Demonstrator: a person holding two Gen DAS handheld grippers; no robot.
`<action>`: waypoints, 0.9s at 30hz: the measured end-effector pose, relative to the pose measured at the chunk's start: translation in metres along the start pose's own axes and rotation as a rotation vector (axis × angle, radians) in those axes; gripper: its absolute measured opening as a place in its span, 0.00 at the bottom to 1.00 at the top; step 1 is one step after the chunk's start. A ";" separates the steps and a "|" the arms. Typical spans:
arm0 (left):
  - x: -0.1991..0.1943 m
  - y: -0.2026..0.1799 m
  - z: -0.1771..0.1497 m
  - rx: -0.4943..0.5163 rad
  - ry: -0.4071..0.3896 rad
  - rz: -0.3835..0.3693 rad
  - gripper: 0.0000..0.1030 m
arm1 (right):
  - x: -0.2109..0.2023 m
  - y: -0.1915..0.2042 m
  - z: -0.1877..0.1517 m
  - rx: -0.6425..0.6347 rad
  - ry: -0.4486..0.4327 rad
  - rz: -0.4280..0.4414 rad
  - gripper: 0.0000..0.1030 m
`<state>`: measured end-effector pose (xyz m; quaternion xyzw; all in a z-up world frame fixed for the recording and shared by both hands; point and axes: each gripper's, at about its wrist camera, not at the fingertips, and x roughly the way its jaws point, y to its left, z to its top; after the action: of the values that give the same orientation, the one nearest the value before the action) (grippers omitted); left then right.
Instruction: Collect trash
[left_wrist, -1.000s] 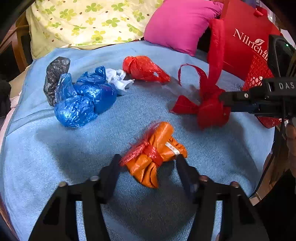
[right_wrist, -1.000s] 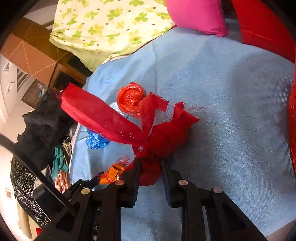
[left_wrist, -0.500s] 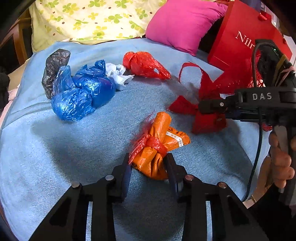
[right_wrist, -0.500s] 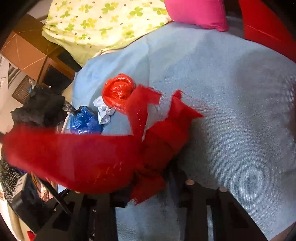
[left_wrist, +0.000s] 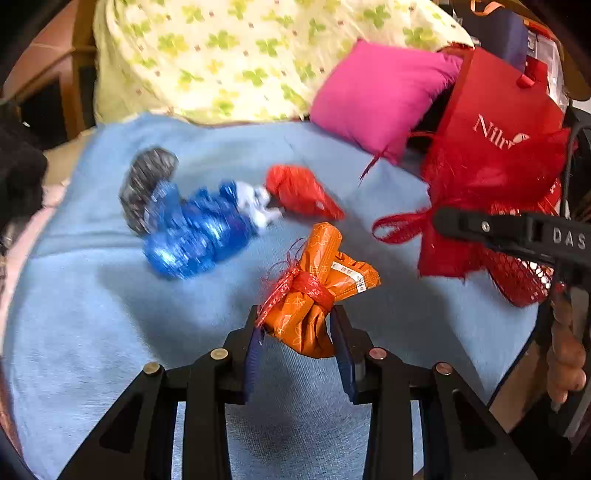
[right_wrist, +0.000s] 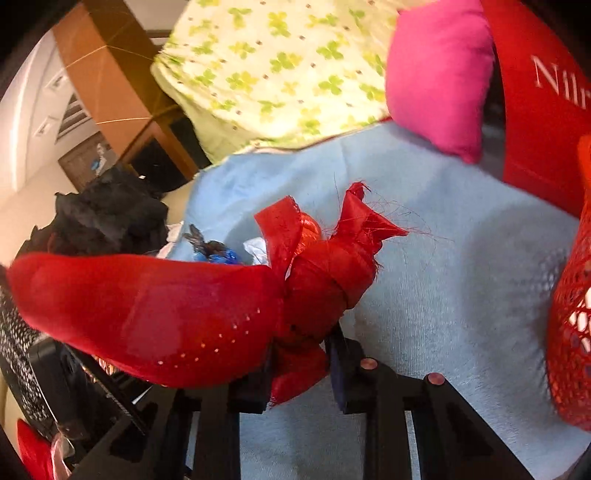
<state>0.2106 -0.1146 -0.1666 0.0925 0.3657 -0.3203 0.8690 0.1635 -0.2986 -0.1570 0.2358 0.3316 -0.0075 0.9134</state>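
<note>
Orange crinkly wrapper bundle (left_wrist: 317, 291), tied at its waist with red ribbon, sits pinched in my left tongs (left_wrist: 295, 332) above the blue blanket (left_wrist: 92, 314), while my right tongs (right_wrist: 301, 354) clamp the red ribbon wad (right_wrist: 321, 280); both look light, soft and squashy, best gripped at the knot.

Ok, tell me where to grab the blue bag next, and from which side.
Take the blue bag across its rounded near end, coming down from above. That end bulges clear of the grey bag and white scrap touching its far side.
</note>
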 end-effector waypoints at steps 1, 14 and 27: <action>-0.005 -0.002 0.001 -0.002 -0.021 0.020 0.37 | -0.005 0.002 0.000 -0.017 -0.009 -0.001 0.26; -0.026 -0.025 0.008 -0.029 -0.130 0.259 0.37 | -0.033 0.002 -0.001 -0.077 -0.076 -0.033 0.26; -0.037 -0.036 0.011 0.007 -0.175 0.399 0.37 | -0.046 0.016 -0.001 -0.152 -0.127 -0.035 0.26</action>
<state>0.1754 -0.1285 -0.1301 0.1382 0.2622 -0.1499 0.9432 0.1292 -0.2900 -0.1227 0.1592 0.2769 -0.0129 0.9475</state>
